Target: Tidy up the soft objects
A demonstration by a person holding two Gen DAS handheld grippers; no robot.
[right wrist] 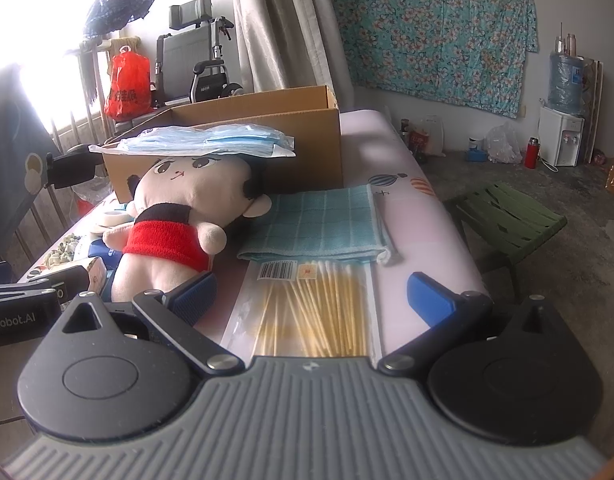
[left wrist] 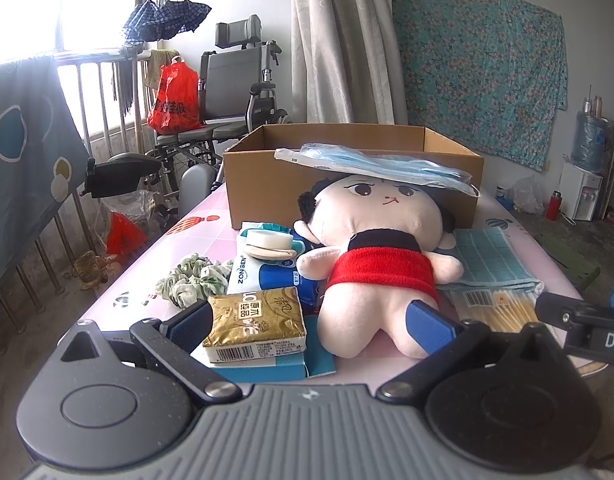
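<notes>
A plush doll [left wrist: 379, 264] [right wrist: 179, 220] in a red band lies on its back on the pink table [left wrist: 519, 240], its head against an open cardboard box [left wrist: 263, 168] [right wrist: 307, 136]. A bag of blue face masks [left wrist: 379, 166] [right wrist: 203, 142] rests over the doll's head and the box rim. My left gripper [left wrist: 311, 320] is open, spanning a gold tissue pack [left wrist: 255, 324] and the doll's legs. My right gripper [right wrist: 311, 300] is open above a bag of cotton swabs [right wrist: 311, 312]. A folded teal towel [right wrist: 327, 224] [left wrist: 491, 264] lies beside the doll.
Left of the doll lie a green scrunchie [left wrist: 191, 284], a blue wet-wipes pack [left wrist: 263, 276] and a tape roll [left wrist: 267, 240]. A wheelchair [left wrist: 235, 80] stands behind the table, a green stool [right wrist: 507, 220] on the floor to the right.
</notes>
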